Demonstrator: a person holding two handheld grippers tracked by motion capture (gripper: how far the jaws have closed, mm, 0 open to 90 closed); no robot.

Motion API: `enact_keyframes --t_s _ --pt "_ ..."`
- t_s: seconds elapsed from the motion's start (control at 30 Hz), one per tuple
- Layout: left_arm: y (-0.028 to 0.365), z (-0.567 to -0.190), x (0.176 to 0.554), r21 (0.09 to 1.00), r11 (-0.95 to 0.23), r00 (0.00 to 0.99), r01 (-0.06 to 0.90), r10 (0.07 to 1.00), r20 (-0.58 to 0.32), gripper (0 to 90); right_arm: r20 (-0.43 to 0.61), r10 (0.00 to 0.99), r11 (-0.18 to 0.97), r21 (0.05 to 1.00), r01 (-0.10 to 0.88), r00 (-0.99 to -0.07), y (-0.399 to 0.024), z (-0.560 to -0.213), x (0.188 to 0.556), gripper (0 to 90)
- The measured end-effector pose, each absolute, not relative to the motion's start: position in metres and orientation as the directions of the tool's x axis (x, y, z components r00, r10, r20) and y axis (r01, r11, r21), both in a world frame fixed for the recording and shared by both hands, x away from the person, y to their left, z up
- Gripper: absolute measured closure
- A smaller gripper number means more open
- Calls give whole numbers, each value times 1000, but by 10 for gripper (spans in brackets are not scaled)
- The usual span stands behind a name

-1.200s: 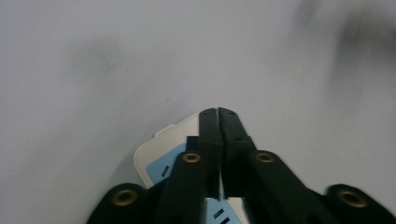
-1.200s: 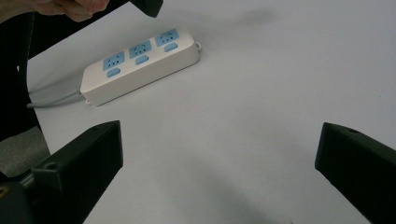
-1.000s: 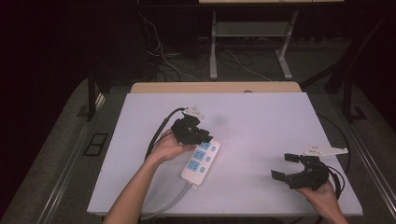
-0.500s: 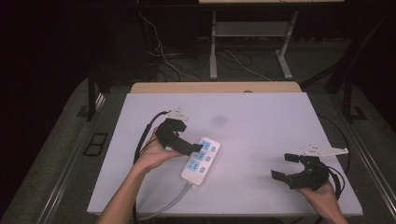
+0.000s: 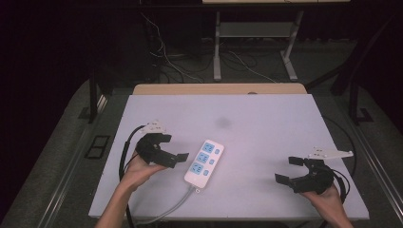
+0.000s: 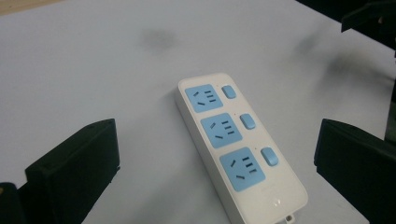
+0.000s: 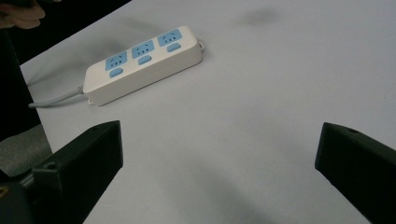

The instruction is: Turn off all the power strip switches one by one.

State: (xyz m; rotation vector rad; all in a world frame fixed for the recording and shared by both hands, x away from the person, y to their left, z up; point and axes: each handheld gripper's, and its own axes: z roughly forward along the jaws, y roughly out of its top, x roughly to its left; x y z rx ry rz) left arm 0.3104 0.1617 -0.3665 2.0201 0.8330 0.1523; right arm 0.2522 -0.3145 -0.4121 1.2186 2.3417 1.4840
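Power strip [image 5: 204, 163]: rigid, light, smooth; grip across its narrow sides. Your left claw [image 5: 170, 149] and right claw [image 5: 286, 170] gape wide, empty.

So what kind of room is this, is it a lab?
Probably a lab or test room set up for recording. A bare white table stands in a dark room, loose cables trail on the floor behind it, and a power strip lies on the table.

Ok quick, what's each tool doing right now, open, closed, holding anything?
Left tool: open, empty, just opened, beside the power strip.
Right tool: open, empty, over the table.
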Motion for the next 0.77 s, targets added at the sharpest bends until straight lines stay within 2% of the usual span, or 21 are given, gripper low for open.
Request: enact_keyframes --t_s 0.23,0.77 --pt "173 -380 288 833 -266 748 485 619 -238 0 305 672 204 800 564 -675 -312 -412 251 8" --pt "183 -411 264 837 -224 715 499 652 -253 0 307 664 212 798 565 -682 -309 -413 244 8"
